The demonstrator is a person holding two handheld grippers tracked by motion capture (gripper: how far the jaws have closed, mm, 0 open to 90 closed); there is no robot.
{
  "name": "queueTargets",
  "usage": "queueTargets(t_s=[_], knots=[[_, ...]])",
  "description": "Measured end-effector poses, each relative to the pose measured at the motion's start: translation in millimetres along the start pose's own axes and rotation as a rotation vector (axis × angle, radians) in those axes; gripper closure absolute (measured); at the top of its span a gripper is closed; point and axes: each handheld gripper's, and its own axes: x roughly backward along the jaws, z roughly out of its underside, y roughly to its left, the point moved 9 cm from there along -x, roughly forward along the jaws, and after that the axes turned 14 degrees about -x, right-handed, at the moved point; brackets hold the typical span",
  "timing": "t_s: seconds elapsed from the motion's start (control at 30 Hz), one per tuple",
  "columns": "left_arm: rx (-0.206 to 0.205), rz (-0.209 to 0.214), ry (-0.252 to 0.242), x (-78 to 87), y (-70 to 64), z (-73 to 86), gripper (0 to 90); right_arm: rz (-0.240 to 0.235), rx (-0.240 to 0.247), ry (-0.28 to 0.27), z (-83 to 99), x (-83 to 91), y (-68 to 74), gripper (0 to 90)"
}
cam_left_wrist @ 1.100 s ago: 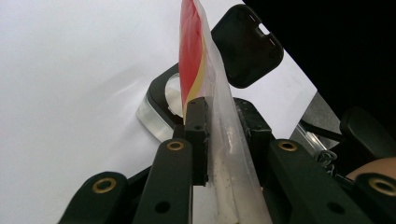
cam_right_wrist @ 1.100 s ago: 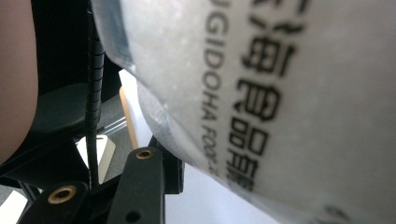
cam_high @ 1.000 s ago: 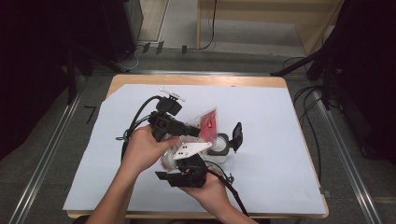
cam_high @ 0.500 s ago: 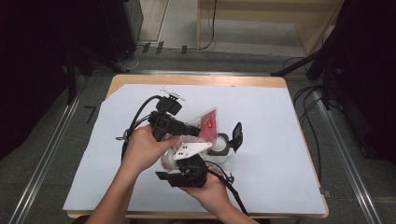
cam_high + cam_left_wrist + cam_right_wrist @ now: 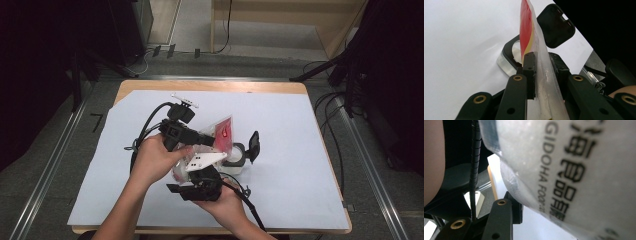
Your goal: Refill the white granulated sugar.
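White-covered table [image 5: 300, 150], left tongs [image 5: 541, 67] clamping plastic pouch [image 5: 530, 37], right tongs' [image 5: 524, 212] grip unclear beside it

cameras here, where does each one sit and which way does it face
High view: above the person's side, looking forward and down on the table; both forearms, left gripper, right gripper.
Left gripper view: rides the left gripper, looks along its jaws shut on the plastic bag, toward the open container.
Right gripper view: rides the right gripper, faces the bag's printed side close up; one jaw and a hand show.
All three share the bag.
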Motion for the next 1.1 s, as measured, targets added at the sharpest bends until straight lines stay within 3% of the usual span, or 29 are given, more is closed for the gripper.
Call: queueTargets(t_s=[1.1], knots=[[0.006,-0.006,0.002,1.1,0.2,0.6,77.9,-0.002,0.007,-0.001,-0.1,-0.7,2.0,63.0]])
